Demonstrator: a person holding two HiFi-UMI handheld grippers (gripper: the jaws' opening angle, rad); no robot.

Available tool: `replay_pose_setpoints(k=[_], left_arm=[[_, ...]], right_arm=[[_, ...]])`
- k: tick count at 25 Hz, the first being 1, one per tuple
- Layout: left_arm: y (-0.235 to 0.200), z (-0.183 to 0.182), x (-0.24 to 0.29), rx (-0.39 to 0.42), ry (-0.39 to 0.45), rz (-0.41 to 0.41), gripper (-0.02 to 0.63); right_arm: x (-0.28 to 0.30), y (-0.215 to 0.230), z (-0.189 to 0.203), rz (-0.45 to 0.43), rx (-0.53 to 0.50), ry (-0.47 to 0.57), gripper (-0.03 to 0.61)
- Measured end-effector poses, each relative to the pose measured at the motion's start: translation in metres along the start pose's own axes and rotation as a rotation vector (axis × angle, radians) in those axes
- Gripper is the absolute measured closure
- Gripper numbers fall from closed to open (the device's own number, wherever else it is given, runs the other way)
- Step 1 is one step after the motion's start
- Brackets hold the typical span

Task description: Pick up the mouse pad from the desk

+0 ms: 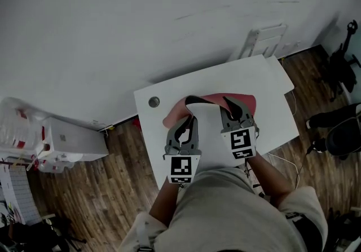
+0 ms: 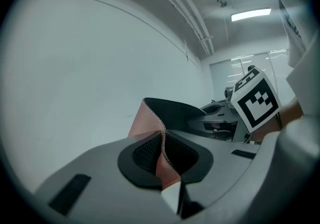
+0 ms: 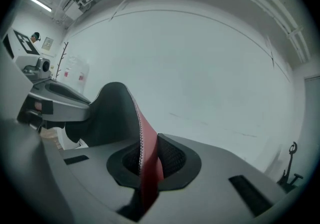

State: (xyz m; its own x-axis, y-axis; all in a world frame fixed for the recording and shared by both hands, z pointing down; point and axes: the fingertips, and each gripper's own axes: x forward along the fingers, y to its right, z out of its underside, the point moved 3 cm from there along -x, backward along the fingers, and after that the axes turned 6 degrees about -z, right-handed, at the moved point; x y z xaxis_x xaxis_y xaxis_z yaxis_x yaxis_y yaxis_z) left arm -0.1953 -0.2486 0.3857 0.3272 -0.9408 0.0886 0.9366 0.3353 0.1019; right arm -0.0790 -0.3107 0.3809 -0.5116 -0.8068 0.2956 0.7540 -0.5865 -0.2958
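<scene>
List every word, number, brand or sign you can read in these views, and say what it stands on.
No readable words or numbers anywhere.
Square markers: black-and-white patterns, no letters.
Red labels on the white bins: too small to read.
Framed sheet on the wall: too blurred to read.

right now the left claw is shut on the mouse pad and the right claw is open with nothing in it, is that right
Not quite. The left claw is shut on the mouse pad, but the right claw is not open and empty. It is shut on the pad too. The right gripper view shows the pad's red edge pinched between its jaws.
</scene>
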Motion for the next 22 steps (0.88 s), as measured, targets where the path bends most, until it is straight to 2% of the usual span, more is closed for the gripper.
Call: replay_pose_setpoints(k=[5, 10, 14, 18, 22], left_arm=[[0.007, -0.022, -0.001, 0.013, 0.059, 0.001, 0.583], [0.009, -0.042, -0.001, 0.025, 0.119, -0.038, 0.583], [0.011, -0.05, -0.008, -0.047, 0.088, -0.081, 0.583], [0.017, -0.054, -0.014, -0.006, 0.092, -0.08, 0.583], [0.022, -0.054, -0.017, -0.011, 0.089, -0.071, 0.583]], right_arm=[[-0.011, 0.009, -0.022, 0.033, 0.033, 0.055, 0.528], [-0.022, 0.013, -0.038, 0.058, 0.059, 0.11, 0.528], [-0.03, 0.014, -0.039, 0.063, 0.09, 0.124, 0.528], [-0.036, 0.015, -0.041, 0.069, 0.091, 0.131, 0.528], [-0.037, 0.014, -0.044, 0.072, 0.085, 0.138, 0.528]])
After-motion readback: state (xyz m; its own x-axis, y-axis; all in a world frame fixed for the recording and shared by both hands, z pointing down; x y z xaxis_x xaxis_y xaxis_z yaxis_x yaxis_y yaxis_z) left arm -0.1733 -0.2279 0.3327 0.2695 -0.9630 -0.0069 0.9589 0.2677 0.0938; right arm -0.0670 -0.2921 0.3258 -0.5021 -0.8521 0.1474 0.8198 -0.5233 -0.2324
